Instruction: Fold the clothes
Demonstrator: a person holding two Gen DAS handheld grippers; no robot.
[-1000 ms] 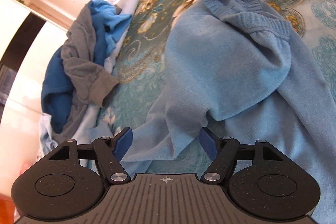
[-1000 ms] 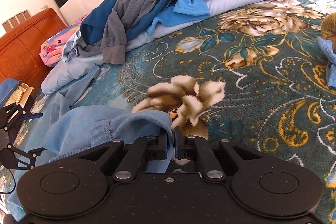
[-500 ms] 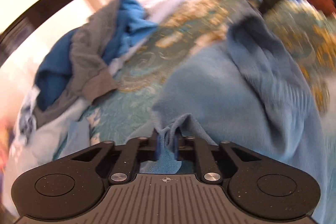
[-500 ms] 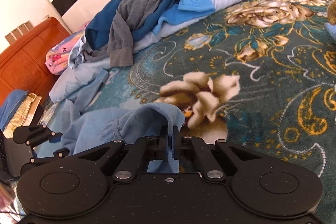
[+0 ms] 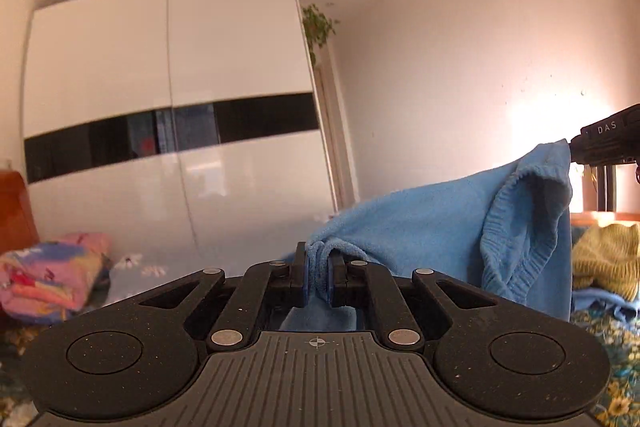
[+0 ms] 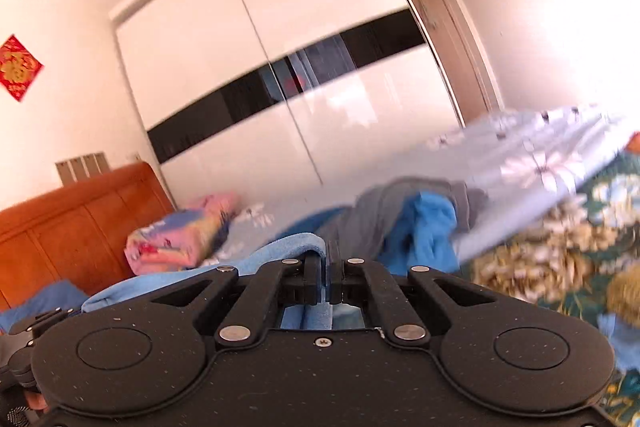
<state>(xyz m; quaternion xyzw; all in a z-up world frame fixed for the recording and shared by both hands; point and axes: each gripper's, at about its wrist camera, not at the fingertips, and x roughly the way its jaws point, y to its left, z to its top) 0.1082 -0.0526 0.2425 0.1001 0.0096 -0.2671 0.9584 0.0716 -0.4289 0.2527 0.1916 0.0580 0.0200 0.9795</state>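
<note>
A light blue fleece garment (image 5: 420, 227) hangs in the air, stretched between my two grippers. My left gripper (image 5: 317, 281) is shut on a bunched edge of it. The cloth runs up and right to my right gripper (image 5: 600, 143), which shows at the right edge and pinches the ribbed end (image 5: 520, 227). In the right wrist view my right gripper (image 6: 325, 281) is shut on the same light blue garment (image 6: 288, 245), which drapes off to the left.
A heap of grey and blue clothes (image 6: 400, 223) lies on the pale sheet (image 6: 520, 155) behind. The floral bedspread (image 6: 540, 247) is to the right. A folded pink quilt (image 6: 180, 239) sits by the wooden headboard (image 6: 72, 223). A white wardrobe (image 5: 160, 127) fills the background. A yellow-green knit (image 5: 604, 255) lies at right.
My left gripper has closed on the garment's edge. Both grippers have lifted it off the bed, and both cameras have tilted up toward the wardrobe and walls.
</note>
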